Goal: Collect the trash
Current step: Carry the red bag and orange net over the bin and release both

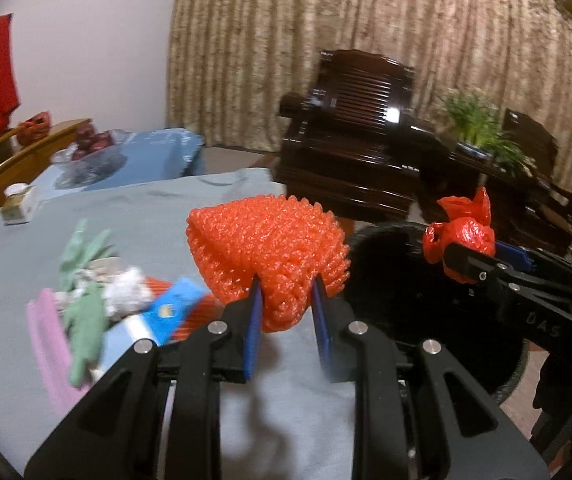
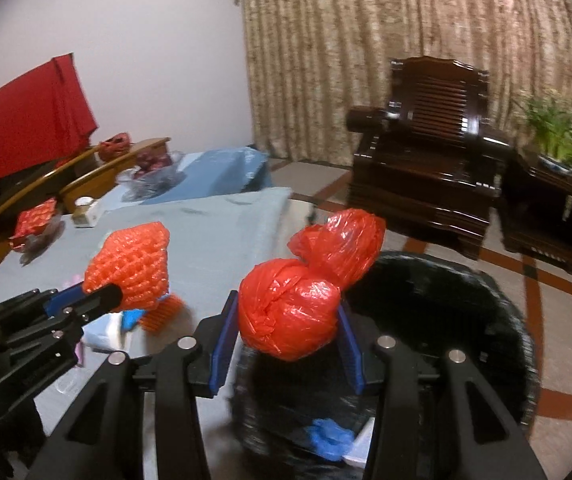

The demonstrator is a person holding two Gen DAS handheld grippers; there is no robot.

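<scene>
Above the black bin, both claws carry trash.
The left claw grips an orange foam net over the surface; the right claw clamps a knotted red plastic bag over the bin's mouth.

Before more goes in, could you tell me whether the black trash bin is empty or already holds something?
Already holding something: inside the black trash bin, blue crumpled material and something white lie at the bottom.
</scene>
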